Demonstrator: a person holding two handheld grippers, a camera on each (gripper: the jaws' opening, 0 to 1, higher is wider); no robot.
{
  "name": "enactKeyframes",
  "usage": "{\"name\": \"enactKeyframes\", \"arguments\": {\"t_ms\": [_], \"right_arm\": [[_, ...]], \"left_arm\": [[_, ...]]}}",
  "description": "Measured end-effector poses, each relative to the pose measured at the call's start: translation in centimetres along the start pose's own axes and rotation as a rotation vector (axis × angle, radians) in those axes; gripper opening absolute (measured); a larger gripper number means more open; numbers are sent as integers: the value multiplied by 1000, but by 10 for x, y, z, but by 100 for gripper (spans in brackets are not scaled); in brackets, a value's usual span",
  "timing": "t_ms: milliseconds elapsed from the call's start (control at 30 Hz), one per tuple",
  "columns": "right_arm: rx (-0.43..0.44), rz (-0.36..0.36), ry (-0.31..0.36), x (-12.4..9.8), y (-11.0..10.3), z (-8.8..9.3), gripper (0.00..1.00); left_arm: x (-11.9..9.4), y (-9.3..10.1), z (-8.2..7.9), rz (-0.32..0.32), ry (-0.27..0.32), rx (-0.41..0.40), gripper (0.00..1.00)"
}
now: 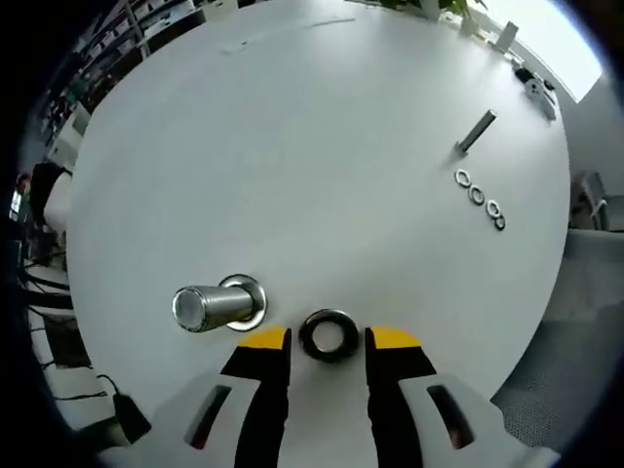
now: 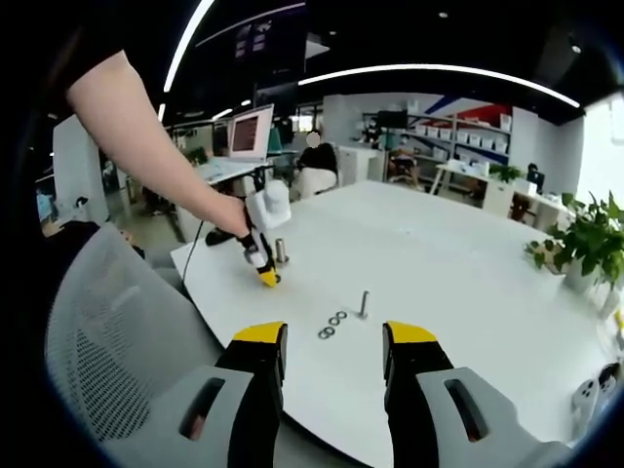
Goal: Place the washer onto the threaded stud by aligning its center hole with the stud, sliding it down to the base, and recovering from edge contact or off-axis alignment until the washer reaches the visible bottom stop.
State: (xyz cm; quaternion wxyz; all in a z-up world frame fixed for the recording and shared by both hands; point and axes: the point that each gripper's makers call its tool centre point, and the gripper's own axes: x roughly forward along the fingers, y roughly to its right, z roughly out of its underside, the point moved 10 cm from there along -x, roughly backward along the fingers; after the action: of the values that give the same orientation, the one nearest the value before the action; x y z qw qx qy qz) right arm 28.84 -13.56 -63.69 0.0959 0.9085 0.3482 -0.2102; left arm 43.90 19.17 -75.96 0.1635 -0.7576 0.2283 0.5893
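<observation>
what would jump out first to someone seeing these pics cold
In the left gripper view, a dark washer lies flat on the white table between the open yellow-tipped jaws, beside an upright metal stud. In the right gripper view, the left gripper hangs over that stud, with three more washers nearer.
</observation>
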Motion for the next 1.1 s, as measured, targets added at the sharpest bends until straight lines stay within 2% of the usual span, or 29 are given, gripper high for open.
{"name": "enactKeyframes", "arguments": {"t_ms": [100,200,400,500,700,900,1100], "right_arm": [[3,1,2,0,1,0,41],[2,1,2,0,1,0,41],[2,1,4,0,1,0,41],[4,0,4,0,1,0,41],[3,-3,4,0,1,0,41],[1,-3,2,0,0,0,41],[1,-1,3,0,1,0,41]], "left_arm": [[-1,-1,0,1,-7,12,27],[0,1,1,-16,-18,75,26],[-1,2,1,-12,-16,66,26],[0,5,0,-6,-40,115,24],[1,5,-1,-5,-48,109,22],[3,6,-5,-15,-81,102,21],[0,7,-1,-23,-62,80,21]]}}
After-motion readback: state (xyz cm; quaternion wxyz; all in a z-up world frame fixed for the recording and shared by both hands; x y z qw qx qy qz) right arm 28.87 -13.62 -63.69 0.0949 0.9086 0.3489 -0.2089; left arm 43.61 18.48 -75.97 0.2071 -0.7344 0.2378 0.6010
